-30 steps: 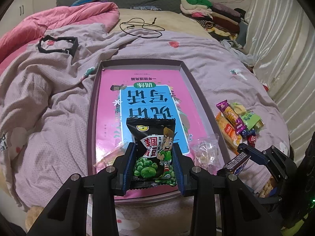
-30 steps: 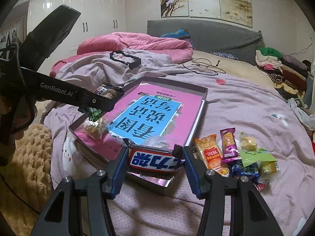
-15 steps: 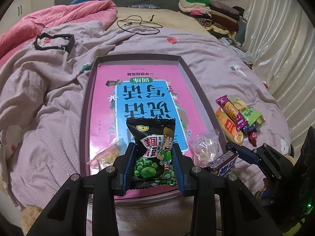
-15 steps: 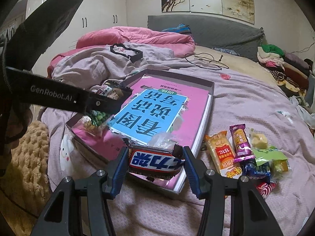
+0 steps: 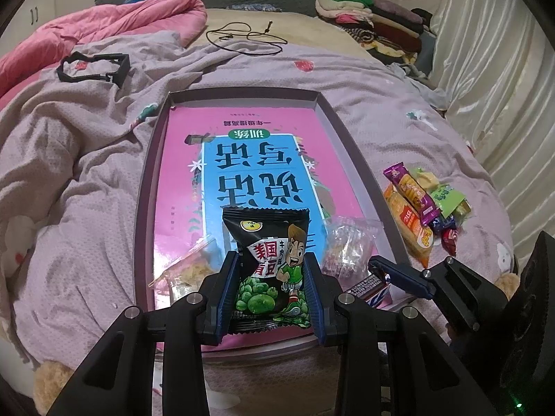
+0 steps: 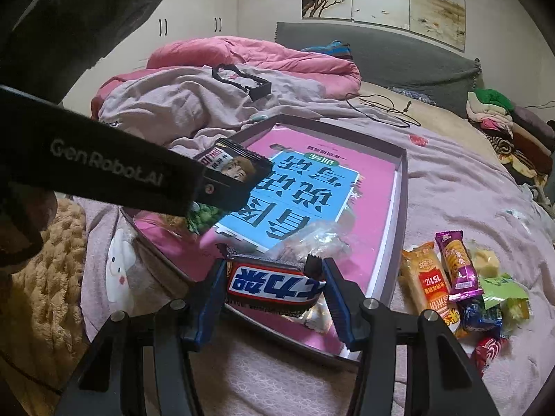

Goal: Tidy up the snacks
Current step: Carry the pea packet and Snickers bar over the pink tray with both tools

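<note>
My left gripper is shut on a black pea snack bag and holds it over the near end of the purple tray. It also shows in the right wrist view, with the pea snack bag in it. My right gripper is shut on a Snickers bar above the tray's near corner. The right gripper shows beside the left. Two clear snack bags lie in the tray.
A pink and blue book lines the tray. A pile of several wrapped snacks lies on the lilac bedspread right of the tray, also in the left wrist view. A black frame, a cable and folded clothes lie farther back.
Both grippers have moved forward over the tray's near end with their snacks still held. The right gripper has come closer to the left one.
</note>
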